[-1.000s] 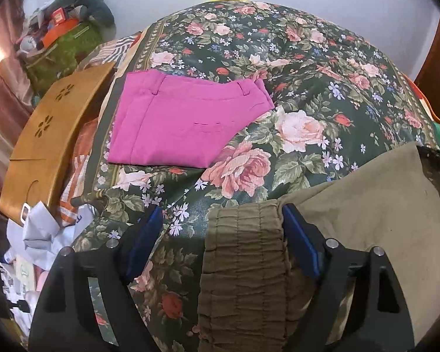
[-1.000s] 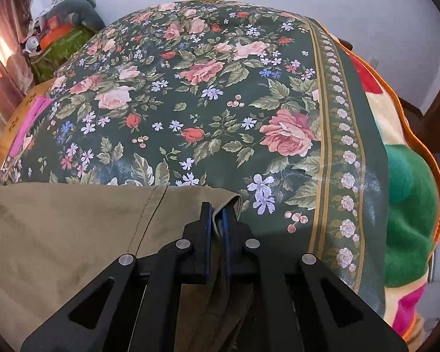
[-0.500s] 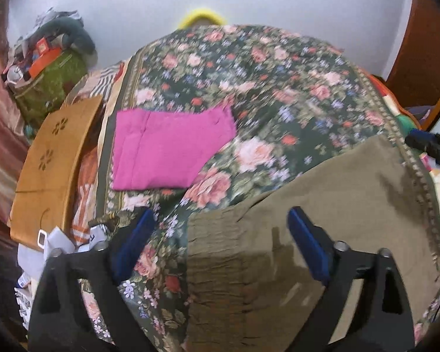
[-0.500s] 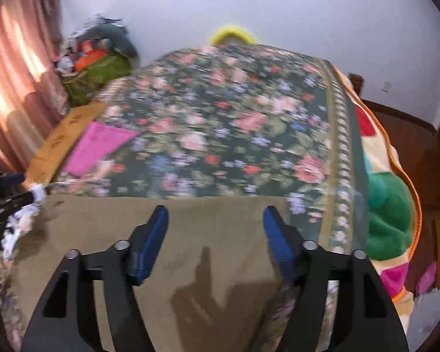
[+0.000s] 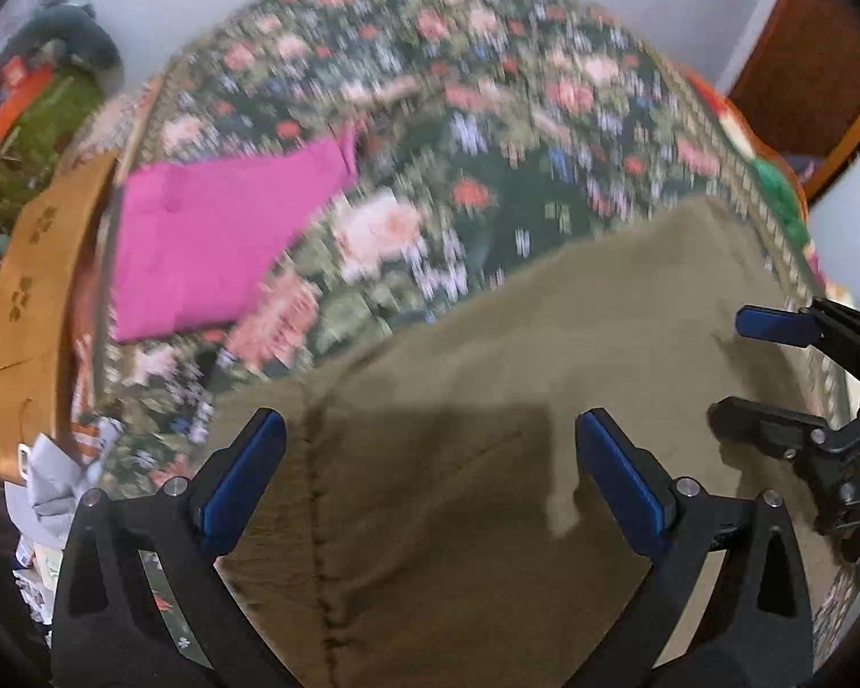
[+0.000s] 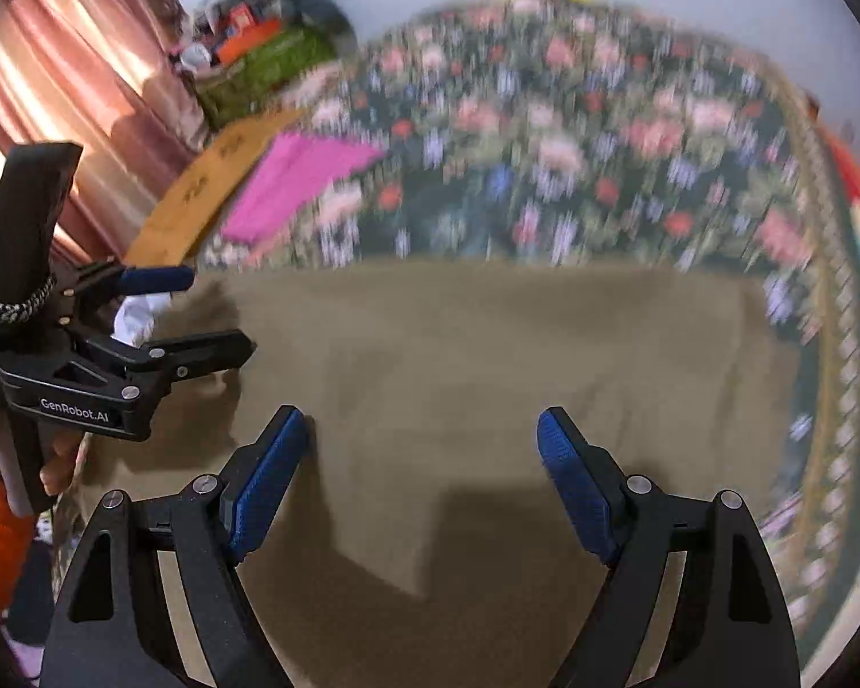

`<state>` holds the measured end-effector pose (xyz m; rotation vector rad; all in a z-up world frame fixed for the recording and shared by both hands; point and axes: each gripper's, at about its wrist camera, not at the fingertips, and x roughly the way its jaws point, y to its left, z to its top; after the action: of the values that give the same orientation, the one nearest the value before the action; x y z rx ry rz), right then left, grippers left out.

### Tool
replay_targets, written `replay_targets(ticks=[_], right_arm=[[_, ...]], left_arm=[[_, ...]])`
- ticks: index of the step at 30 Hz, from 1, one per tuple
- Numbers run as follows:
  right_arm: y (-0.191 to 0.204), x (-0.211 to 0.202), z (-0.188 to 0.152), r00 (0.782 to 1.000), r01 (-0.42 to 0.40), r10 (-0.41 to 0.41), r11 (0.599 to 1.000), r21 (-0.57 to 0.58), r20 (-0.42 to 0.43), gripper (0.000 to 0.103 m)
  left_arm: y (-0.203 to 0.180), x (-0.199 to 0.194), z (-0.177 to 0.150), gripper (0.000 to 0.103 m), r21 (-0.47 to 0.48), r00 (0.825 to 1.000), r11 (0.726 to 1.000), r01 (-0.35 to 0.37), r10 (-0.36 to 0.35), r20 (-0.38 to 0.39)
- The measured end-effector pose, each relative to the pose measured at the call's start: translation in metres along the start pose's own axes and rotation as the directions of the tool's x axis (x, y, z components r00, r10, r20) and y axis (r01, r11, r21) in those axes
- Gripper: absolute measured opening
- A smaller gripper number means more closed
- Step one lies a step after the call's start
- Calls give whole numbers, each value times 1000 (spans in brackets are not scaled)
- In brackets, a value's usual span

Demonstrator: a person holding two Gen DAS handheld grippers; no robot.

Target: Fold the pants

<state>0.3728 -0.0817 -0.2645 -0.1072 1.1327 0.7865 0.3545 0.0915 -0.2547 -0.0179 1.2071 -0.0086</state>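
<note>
The olive pants (image 5: 516, 401) lie spread flat on the near part of the bed (image 5: 487, 114), on its floral bedspread (image 6: 544, 143). The left gripper (image 5: 430, 470) is fully open and grips nothing; its blue pads (image 5: 241, 481) stand wide apart above the pants, with a vertical seam of the fabric running just inside the left pad. The right gripper (image 6: 418, 470) is likewise wide open and empty, its pads (image 6: 269, 476) poised over the plain fabric near the middle of the garment. Contact between either gripper and the fabric cannot be determined. Each gripper appears in the other's view: the right gripper at the right edge of the left wrist view, over the pants' right end, and the left gripper at the left edge of the right wrist view, over their left end. A folded pink garment (image 5: 212, 241) lies on the bedspread beyond the olive pants, well apart from them, beside a wooden board (image 5: 34, 286). The background is motion-blurred.
</note>
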Motion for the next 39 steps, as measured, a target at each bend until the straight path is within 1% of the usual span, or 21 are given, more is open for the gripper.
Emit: replay_targets(ticks=[1,2,3,5,7,10,13,17,23,31,34,39], right_arm=[[-2,8,-4,1000,4,-4,1000,-1,-30,80],[-1,12,-9,999,9,-10,1000,-13,-53,80],[0,16,-14,997,16,-19,999,-33,-70,81],[2,15,-21,997,21,-25,998,-58,-72,81],[0,10,-26,997,14,-18,998,-56,-78,81],[0,2,-34,997,16,-20,999,-48,-81,80],[3,-9,-45,997,30,-33,998,-50,-64,80],[6,-27,-61,997,66,-67,997,-46,-25,80],[8,-47,-86,993,116,-116,992,-48,2,80],[11,-72,-120,980,198,-197,980,-21,29,80],[10,-82,-130,978,208,-207,978,-4,37,80],[11,-93,-140,975,216,-217,976,28,57,80]], left_arm=[[-3,8,-4,103,23,1000,1000,-9,9,-26],[-6,12,-9,103,54,999,998,-36,38,-30],[-10,13,-14,103,86,998,994,-64,66,-18],[-18,10,-24,103,142,994,984,-106,107,6],[-19,6,-30,103,148,993,982,-120,118,22],[-15,1,-37,103,113,995,988,-101,100,17],[-9,-5,-44,103,73,997,994,-80,78,18],[-9,-15,-57,103,62,996,995,-82,80,34],[-2,-33,-82,103,48,994,994,-96,94,48],[12,-52,-113,103,-20,995,997,-78,79,62],[13,-60,-122,103,-32,993,996,-88,90,79],[20,-70,-135,103,-82,993,995,-63,70,90]])
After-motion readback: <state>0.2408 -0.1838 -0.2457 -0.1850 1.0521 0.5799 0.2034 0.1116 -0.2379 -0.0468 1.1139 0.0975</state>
